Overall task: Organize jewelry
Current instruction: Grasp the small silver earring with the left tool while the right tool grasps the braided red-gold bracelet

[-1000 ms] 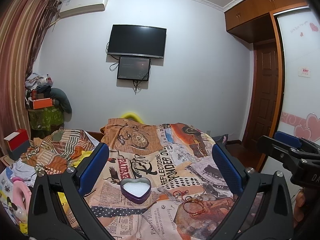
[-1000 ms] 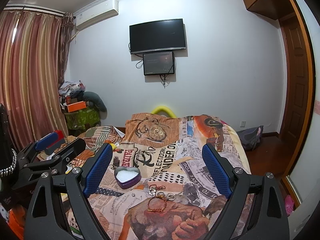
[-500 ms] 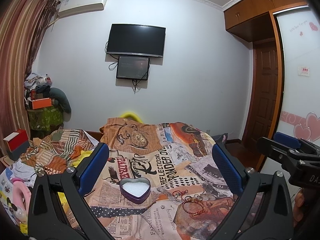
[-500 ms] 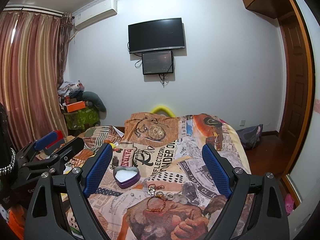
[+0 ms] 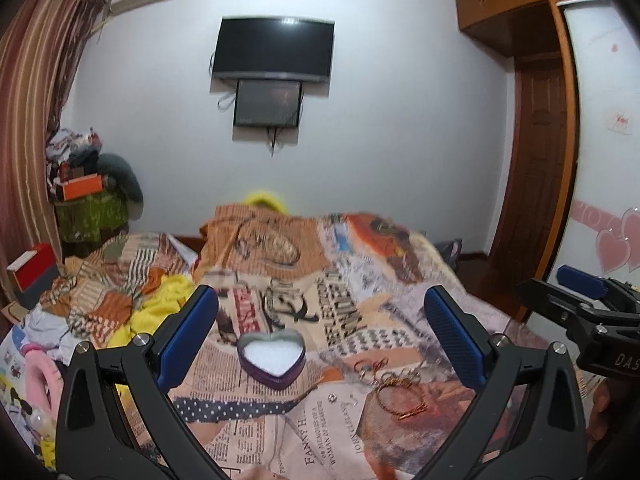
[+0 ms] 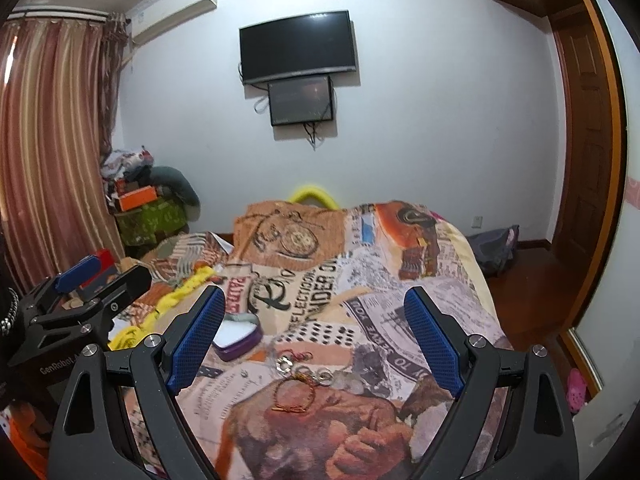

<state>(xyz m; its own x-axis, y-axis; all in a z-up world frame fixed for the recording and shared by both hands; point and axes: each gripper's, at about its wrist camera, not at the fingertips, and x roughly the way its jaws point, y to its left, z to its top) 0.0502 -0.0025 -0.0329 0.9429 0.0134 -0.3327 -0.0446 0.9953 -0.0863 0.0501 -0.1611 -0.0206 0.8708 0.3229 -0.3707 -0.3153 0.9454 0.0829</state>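
Note:
A purple heart-shaped tin (image 5: 273, 358) with a white lining sits open on the printed bedspread; it also shows in the right wrist view (image 6: 238, 336). To its right lie a gold and red bracelet (image 5: 400, 395) (image 6: 293, 395), several rings (image 6: 316, 374) and a small red-corded charm (image 6: 301, 357). My left gripper (image 5: 320, 330) is open and empty, held above the bed just short of the tin. My right gripper (image 6: 314, 330) is open and empty, above the bracelet and rings.
The bedspread (image 5: 360, 280) covers the whole bed. Crumpled clothes and a yellow cloth (image 5: 160, 300) lie at the left. A red box (image 5: 32, 268) and a cluttered stand (image 5: 88, 200) are by the curtain. A wooden door (image 6: 580, 160) is at the right.
Both grippers have moved forward and down toward the bed; the tin and the jewelry appear larger and closer. Both stay open.

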